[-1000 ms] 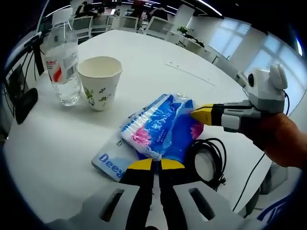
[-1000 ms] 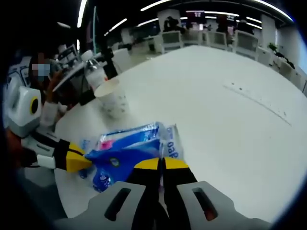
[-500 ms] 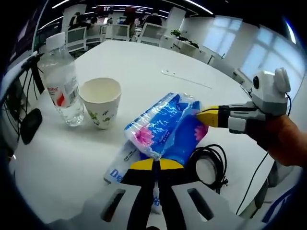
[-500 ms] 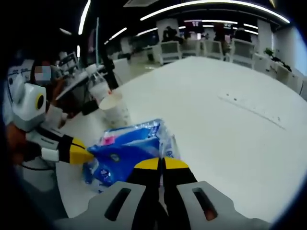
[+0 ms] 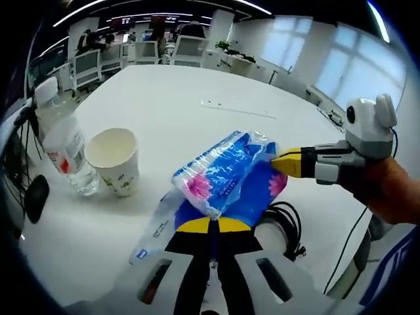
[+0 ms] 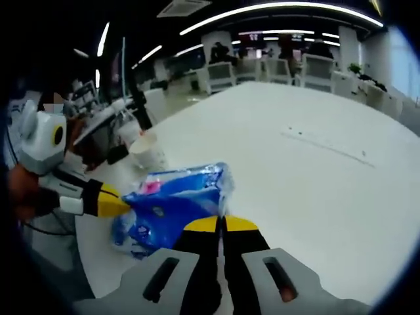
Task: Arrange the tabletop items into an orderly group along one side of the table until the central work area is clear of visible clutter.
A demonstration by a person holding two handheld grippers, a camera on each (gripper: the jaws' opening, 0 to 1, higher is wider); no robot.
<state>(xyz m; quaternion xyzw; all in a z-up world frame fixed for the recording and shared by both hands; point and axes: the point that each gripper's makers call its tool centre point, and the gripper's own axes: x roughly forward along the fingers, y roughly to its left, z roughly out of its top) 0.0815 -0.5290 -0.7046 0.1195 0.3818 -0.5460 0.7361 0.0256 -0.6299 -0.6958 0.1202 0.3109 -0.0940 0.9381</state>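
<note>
A blue and pink tissue pack [image 5: 223, 177] hangs above the white table [image 5: 164, 98], held at both ends. My left gripper [image 5: 210, 225] is shut on its near edge. My right gripper [image 5: 283, 162] comes in from the right, shut on the far corner. In the right gripper view the same pack [image 6: 174, 200] stretches between my right gripper [image 6: 220, 225] and the left gripper [image 6: 108, 203]. A paper cup [image 5: 113, 157] and a clear water bottle [image 5: 62, 147] stand upright side by side at the left. A flat white packet with blue print [image 5: 154, 230] lies under the pack.
A coiled black cable around a white disc [image 5: 279, 226] lies on the table at the lower right. A black object [image 5: 29, 197] sits by the left edge. The paper cup [image 6: 147, 151] stands near that edge. Office chairs stand beyond the table.
Both grippers have risen with the tissue pack, lifting it off the flat packet. The cup and bottle have slid left and lower in the left gripper view as the camera moved.
</note>
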